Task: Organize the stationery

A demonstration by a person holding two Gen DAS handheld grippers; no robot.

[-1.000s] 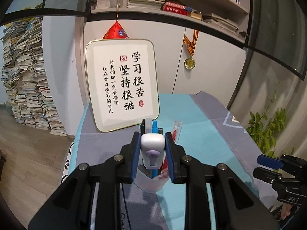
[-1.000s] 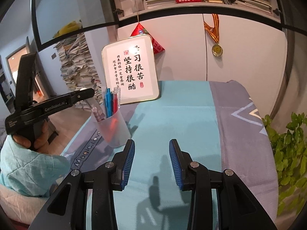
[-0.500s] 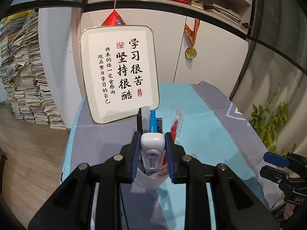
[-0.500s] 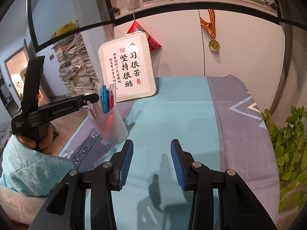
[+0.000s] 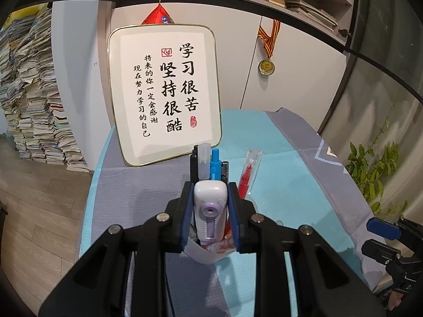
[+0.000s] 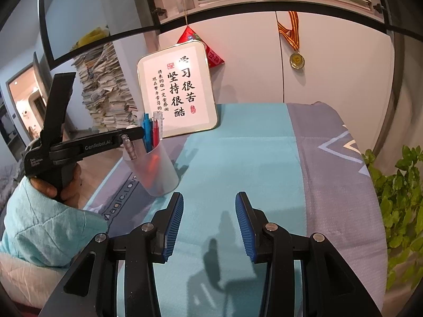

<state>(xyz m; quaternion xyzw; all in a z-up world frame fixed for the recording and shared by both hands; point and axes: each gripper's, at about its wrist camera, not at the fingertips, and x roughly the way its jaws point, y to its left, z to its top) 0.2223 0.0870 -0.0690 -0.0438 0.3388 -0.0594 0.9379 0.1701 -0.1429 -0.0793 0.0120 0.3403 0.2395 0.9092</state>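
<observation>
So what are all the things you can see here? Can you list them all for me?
correction tape: one, white and purple, held between the left jaws
cup: one, frosted clear, on the cloth under the left gripper
pens: several, blue, red and clear, standing in the cup
framed sign: one, white with gold edge, leaning at the back of the table
table cloth: one, teal and grey, covering the table
medal: one, gold on a striped ribbon, hanging on the cabinet
paper stack: one tall pile, left of the table
plant: one, green, at the right
left gripper: black, blue pads, shut
right gripper: black, blue pads, open, nothing in it
</observation>
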